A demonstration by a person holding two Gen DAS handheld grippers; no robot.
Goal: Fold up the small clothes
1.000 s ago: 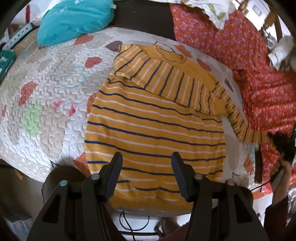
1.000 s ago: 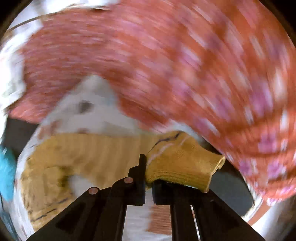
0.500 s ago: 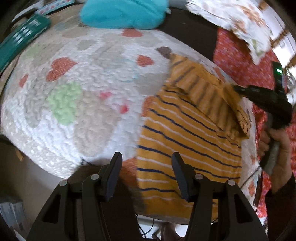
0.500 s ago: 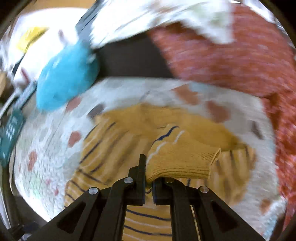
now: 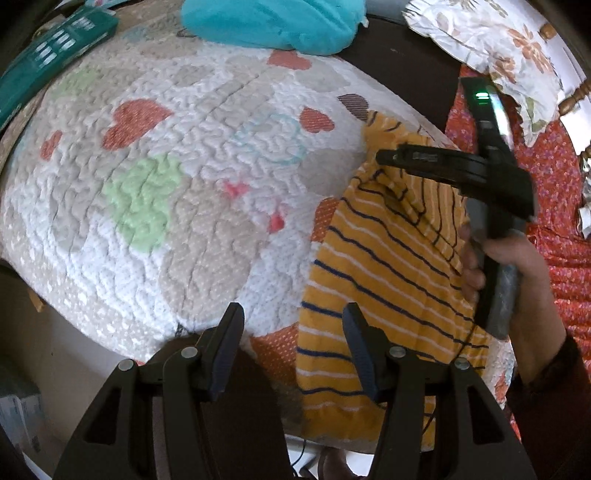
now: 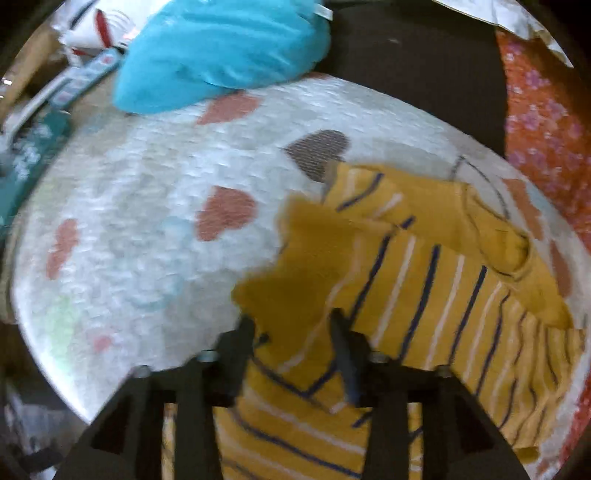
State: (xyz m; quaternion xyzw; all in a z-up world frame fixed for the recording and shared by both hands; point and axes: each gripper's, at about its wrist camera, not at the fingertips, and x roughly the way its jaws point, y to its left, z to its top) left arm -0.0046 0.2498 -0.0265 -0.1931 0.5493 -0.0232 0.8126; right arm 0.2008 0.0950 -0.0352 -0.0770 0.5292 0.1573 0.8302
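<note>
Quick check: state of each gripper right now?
Left gripper: open, holding nothing.
Right gripper: opening, sleeve cuff of the striped shirt between its fingers.

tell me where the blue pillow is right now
The blue pillow lies at the far top edge of the heart quilt in both wrist views, left of the striped shirt and beside the green box.

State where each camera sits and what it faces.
Left wrist: on the left gripper, angled down at the quilt; shows the right gripper and hand.
Right wrist: on the right gripper, jaws opening, looking down at the striped shirt.
Shared: shirt, quilt, teal cushion.
</note>
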